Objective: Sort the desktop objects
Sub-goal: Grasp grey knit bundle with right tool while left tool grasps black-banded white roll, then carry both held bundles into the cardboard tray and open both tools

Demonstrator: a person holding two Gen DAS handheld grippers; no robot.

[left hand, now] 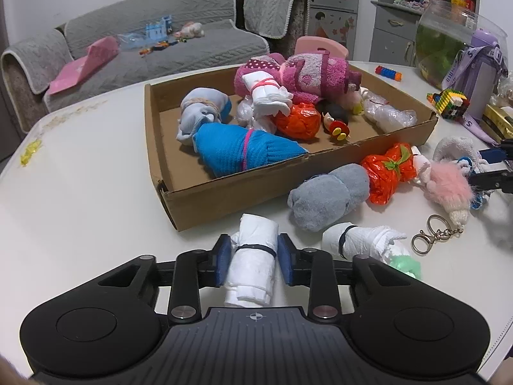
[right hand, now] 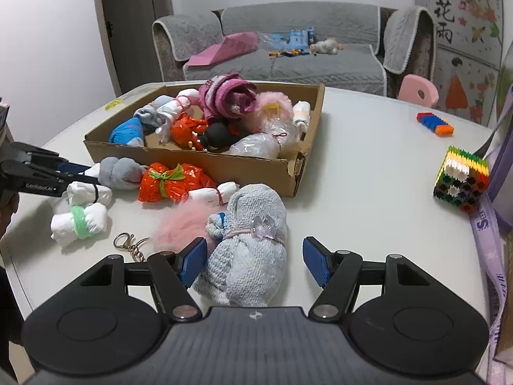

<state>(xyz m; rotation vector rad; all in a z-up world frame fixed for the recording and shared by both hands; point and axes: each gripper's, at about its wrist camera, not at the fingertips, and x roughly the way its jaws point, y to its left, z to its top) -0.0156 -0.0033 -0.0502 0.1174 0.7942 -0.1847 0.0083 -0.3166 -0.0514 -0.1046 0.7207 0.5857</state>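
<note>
My left gripper [left hand: 255,256] is shut on a white rolled cloth with a black band [left hand: 253,269], which lies on the white table [left hand: 80,192] just in front of the cardboard box [left hand: 224,189]. The box holds several bundles, among them a blue one [left hand: 237,150] and a pink towel [left hand: 307,77]. My right gripper [right hand: 255,263] stands open around a pale blue knitted bundle [right hand: 250,240]; the left pad [right hand: 192,261] is against it and the right pad [right hand: 315,264] is apart. In the right wrist view the left gripper [right hand: 80,173] comes in from the left edge.
Loose on the table by the box: a grey bundle [left hand: 327,195], an orange bag bundle [left hand: 388,173], a pink fluffy keychain [left hand: 449,189], two more white rolls [right hand: 89,194] [right hand: 80,221]. A block cube [right hand: 461,179], purple strap [right hand: 487,234] and fish bowl [left hand: 449,38] stand right.
</note>
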